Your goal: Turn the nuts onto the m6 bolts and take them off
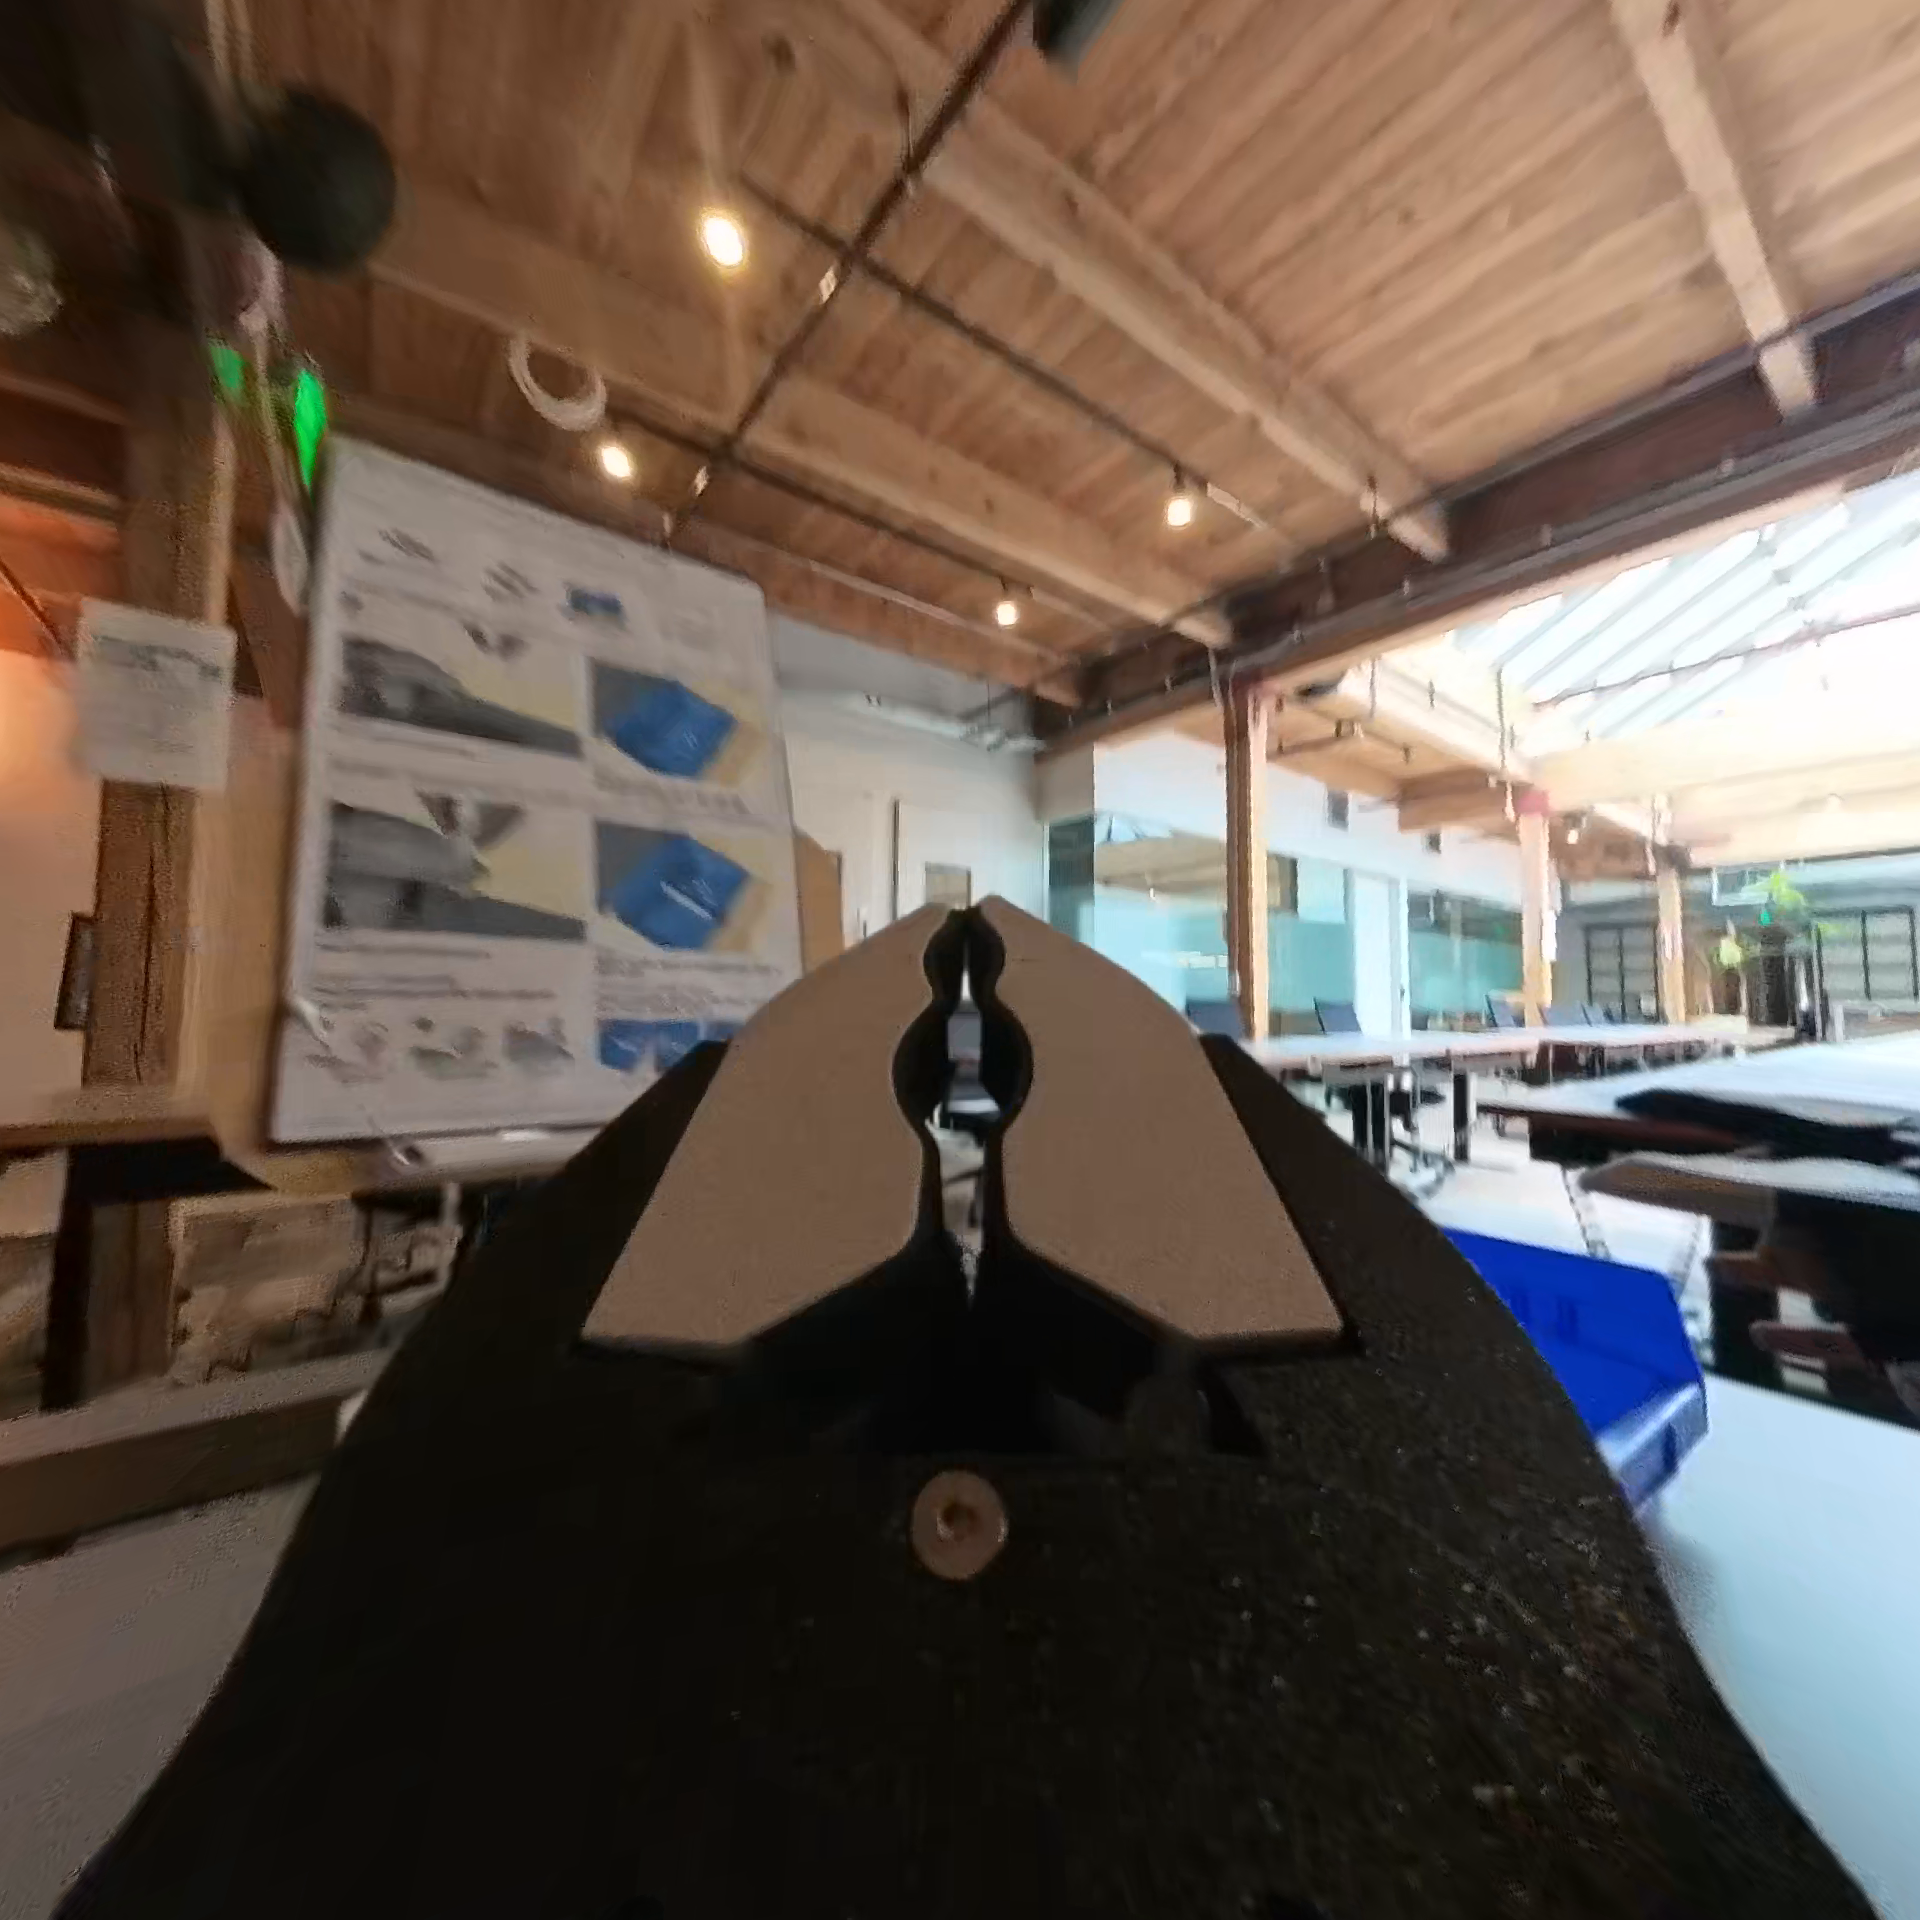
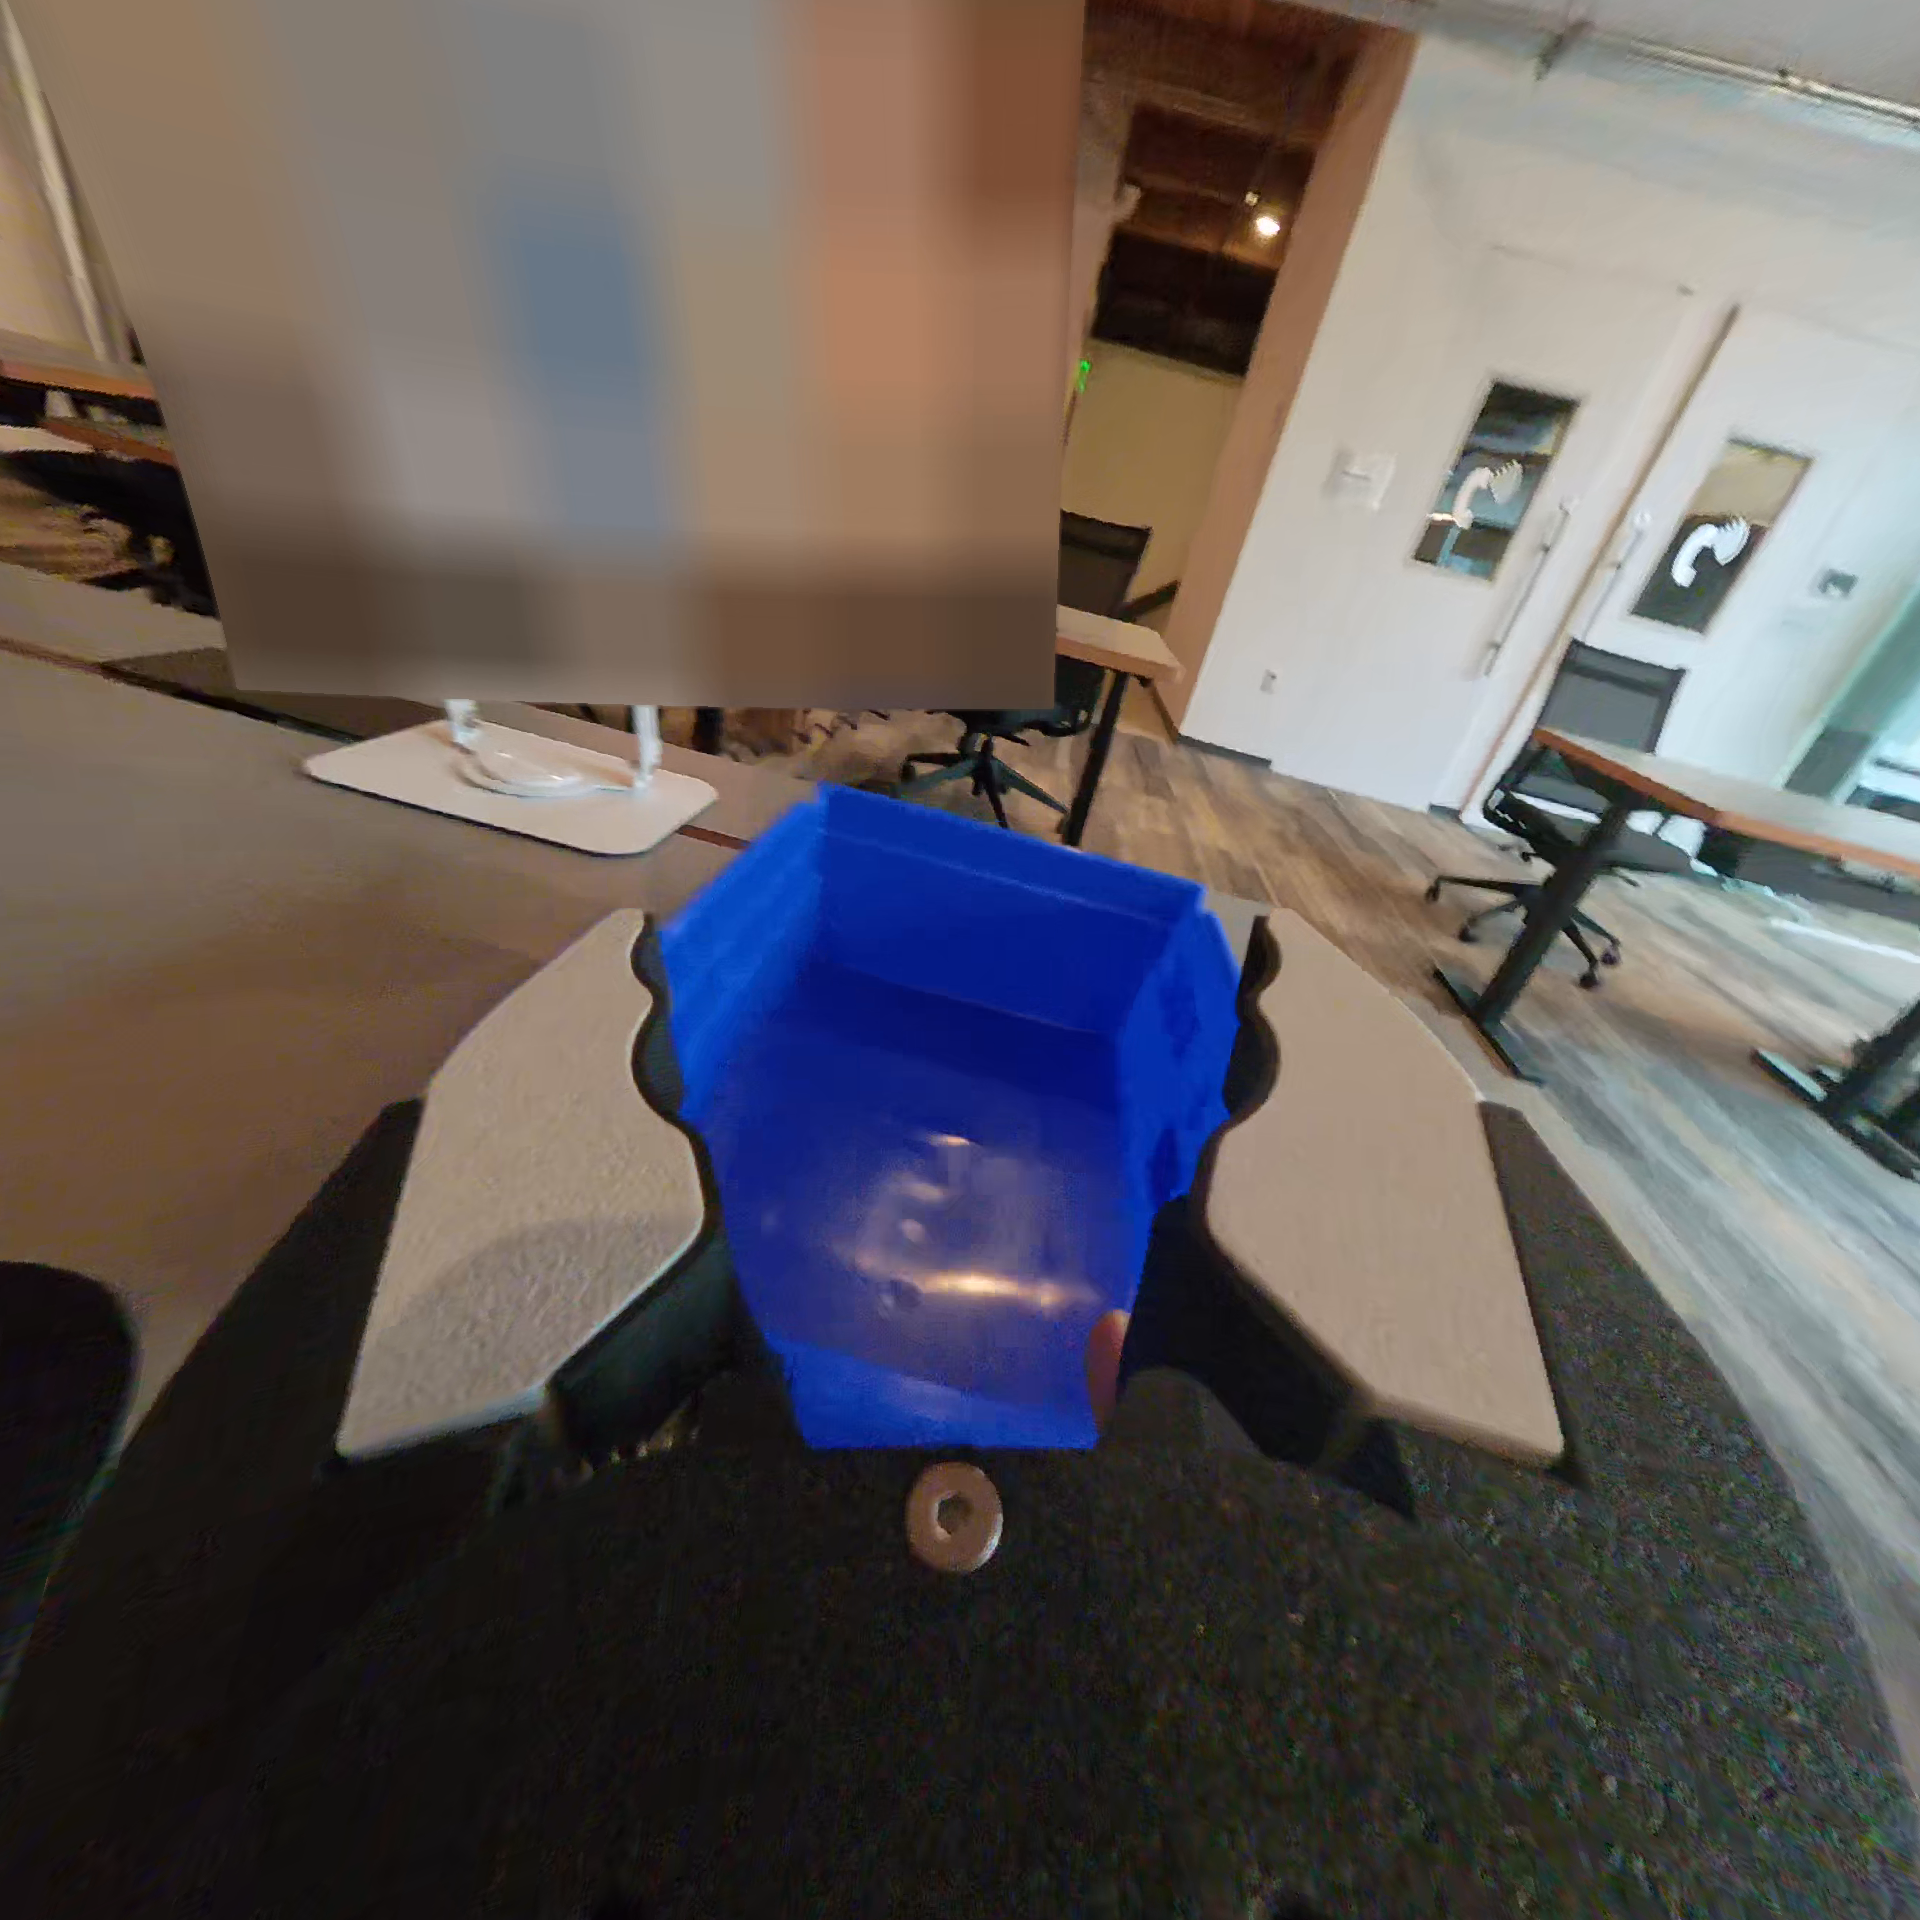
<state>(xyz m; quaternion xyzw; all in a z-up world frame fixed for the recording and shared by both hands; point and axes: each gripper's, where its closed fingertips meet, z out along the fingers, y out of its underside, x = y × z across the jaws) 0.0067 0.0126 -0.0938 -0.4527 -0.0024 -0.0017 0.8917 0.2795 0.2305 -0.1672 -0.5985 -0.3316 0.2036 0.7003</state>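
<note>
My left gripper is shut, its fingertips touching, and I see nothing between them. It is raised and looks out across the room. My right gripper is wide open and hovers over an open blue bin on the brown table. The pads do not touch the bin. On the bin's floor lie blurred, shiny pieces; I cannot tell what they are. The blue bin also shows in the left wrist view, low on the right beside the gripper body. No nut or bolt is clearly visible.
A pale flat base with clear uprights stands on the table behind the bin. Office chairs and desks stand on the wooden floor to the right. A poster board leans at the left in the left wrist view. My right fingertips sit around 35 cm from my left ones.
</note>
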